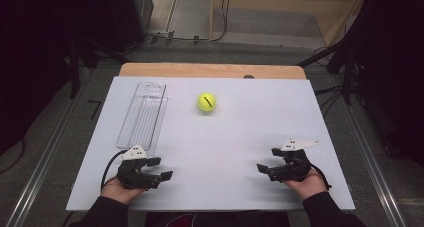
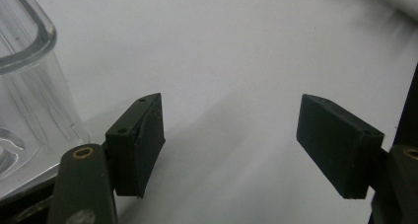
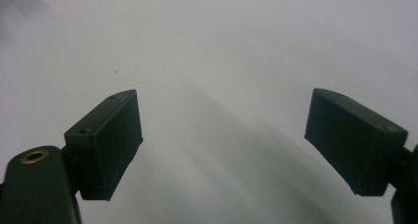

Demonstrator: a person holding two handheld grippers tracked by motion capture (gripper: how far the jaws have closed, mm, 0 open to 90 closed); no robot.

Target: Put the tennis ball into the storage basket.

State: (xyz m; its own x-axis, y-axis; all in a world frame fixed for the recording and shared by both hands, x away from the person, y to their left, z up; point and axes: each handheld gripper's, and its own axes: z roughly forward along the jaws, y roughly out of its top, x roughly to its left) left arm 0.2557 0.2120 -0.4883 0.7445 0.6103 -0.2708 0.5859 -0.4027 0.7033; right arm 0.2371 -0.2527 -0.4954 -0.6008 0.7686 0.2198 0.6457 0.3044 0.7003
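Note:
A yellow-green tennis ball (image 1: pixel 206 102) rests on the white table (image 1: pixel 240 132), toward the back middle. A long clear plastic tray (image 1: pixel 142 114) lies at the left, running away from me; its near corner (image 2: pixel 24 86) sits just left of the left jaws. My left gripper (image 1: pixel 160 168) is open near the front left edge, pointing right, nothing between its jaws (image 2: pixel 231 145). My right gripper (image 1: pixel 268 159) is open at the front right, pointing left, with bare table between its jaws (image 3: pixel 224 145). Both are held by hands in dark sleeves.
The table's wooden back edge (image 1: pixel 210 69) shows behind the white sheet. Metal rails (image 1: pixel 45 157) run along both sides on the floor. Dark equipment and cables stand around the table's far corners.

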